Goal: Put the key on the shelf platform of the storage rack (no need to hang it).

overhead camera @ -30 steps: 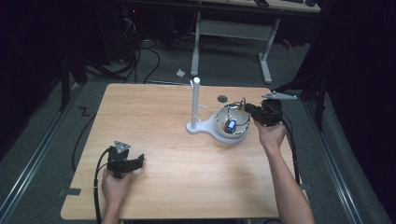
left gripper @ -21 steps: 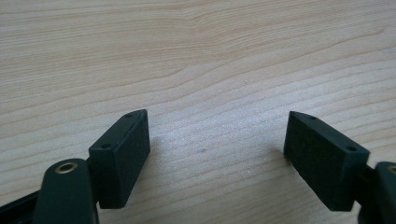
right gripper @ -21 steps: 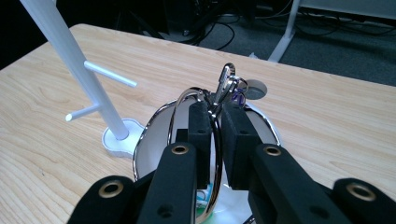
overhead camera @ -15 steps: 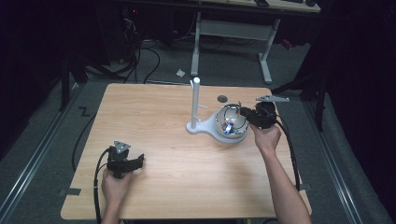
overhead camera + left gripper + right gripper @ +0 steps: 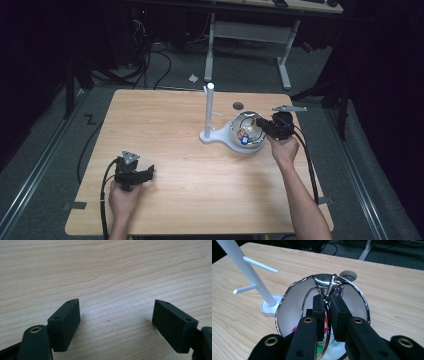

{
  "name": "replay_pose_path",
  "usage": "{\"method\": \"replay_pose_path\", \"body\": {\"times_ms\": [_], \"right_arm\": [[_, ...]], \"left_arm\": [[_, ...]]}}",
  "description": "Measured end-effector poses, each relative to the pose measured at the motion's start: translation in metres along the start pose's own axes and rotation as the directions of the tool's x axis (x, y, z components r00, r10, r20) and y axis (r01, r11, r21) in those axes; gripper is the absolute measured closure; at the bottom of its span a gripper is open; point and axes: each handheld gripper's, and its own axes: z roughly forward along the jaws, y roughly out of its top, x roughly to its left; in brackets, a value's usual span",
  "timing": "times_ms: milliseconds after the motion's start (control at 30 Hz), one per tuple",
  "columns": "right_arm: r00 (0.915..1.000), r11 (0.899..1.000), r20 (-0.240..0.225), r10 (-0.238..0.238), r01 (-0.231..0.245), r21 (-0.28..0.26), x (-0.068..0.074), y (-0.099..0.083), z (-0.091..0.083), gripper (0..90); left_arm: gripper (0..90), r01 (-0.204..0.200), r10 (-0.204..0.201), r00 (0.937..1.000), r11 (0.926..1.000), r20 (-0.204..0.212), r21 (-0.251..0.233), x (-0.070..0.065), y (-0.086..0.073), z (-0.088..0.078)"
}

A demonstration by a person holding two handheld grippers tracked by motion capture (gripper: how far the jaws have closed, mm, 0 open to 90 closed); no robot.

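Right gripper [image 5: 327,302] clenches a thin metal ring [image 5: 327,315] over the shiny round bowl [image 5: 359,293]; left gripper [image 5: 116,322] released.

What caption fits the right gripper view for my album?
The right gripper pinches a silver key ring over a shiny bowl beside a white peg stand.

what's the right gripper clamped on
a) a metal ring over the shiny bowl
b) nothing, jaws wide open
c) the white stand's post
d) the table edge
a: in the right gripper view the right gripper has its jaws closed on a thin metal ring above the shiny bowl, apart from the white stand.
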Motion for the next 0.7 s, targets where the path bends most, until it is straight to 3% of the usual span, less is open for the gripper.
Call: {"method": "replay_pose_path", "body": {"times_ms": [700], "right_arm": [[0.9980, 0.997, 0.041, 0.048, -0.050, 0.063, -0.012, -0.008, 0.025, 83.2]], "left_arm": [[22.8, 0.001, -0.001, 1.0000, 1.0000, 0.002, 0.000, 0.000, 0.000, 0.000]]}}
